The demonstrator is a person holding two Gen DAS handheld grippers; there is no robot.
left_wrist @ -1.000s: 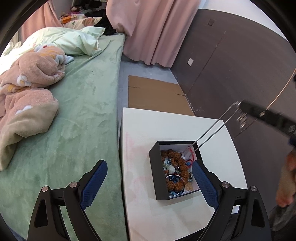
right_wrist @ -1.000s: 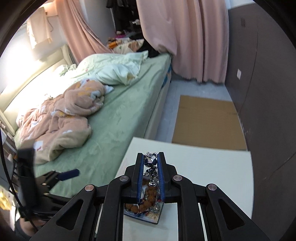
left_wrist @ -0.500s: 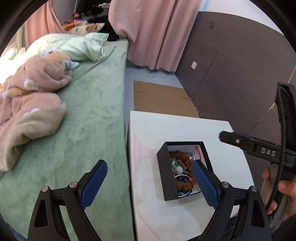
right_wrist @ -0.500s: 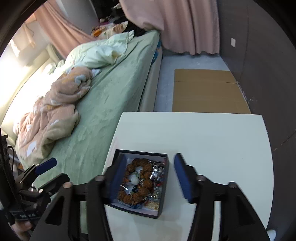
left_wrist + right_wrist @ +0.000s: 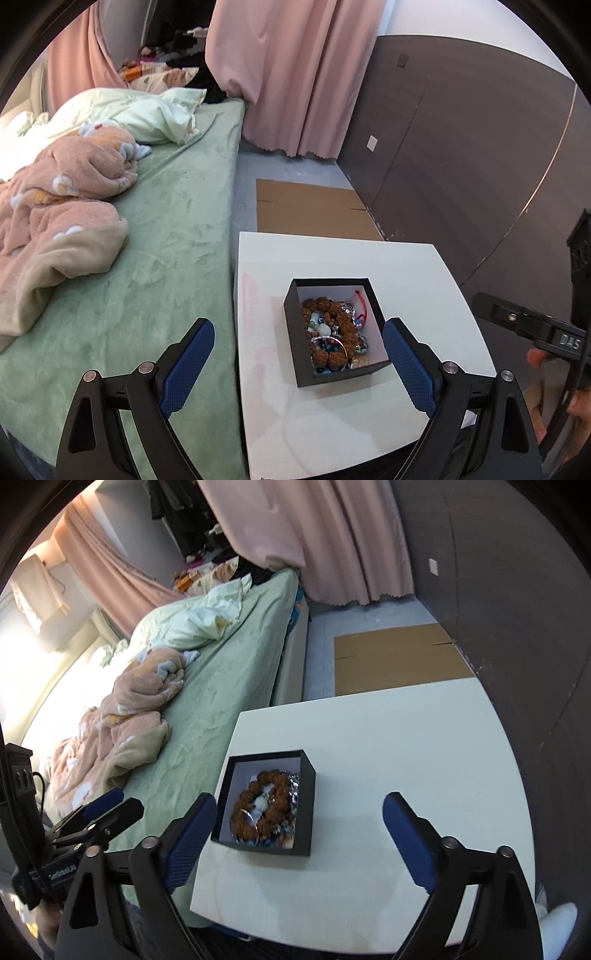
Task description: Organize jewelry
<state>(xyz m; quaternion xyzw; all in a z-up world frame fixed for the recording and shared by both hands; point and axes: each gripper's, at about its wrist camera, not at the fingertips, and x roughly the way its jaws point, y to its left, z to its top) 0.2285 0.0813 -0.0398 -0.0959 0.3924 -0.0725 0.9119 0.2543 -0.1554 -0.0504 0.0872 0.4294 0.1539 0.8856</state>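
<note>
A: What are the claws doing?

B: The right gripper (image 5: 299,834) is standing wide, its jaws having just been opening, with nothing between them. The left gripper (image 5: 299,363) is also gaping and empty.

A: Where is the jewelry lying?

B: It is sitting heaped in the black box (image 5: 306,794) on the white table (image 5: 406,738): brown beads (image 5: 266,805), silver bits, a red cord (image 5: 364,308). From the right claw, the box is lying just ahead and toward its left finger (image 5: 192,827). From the left claw, it is sitting between the fingers, nearer the right one.

A: Its long axis?

B: Running away from both claws, roughly along their pointing line. Both seem about equally near.

A: Anything blocking?

B: Only the box walls, I'd judge. The bed (image 5: 166,229) is lying beside the table, cardboard (image 5: 310,210) beyond it.
</note>
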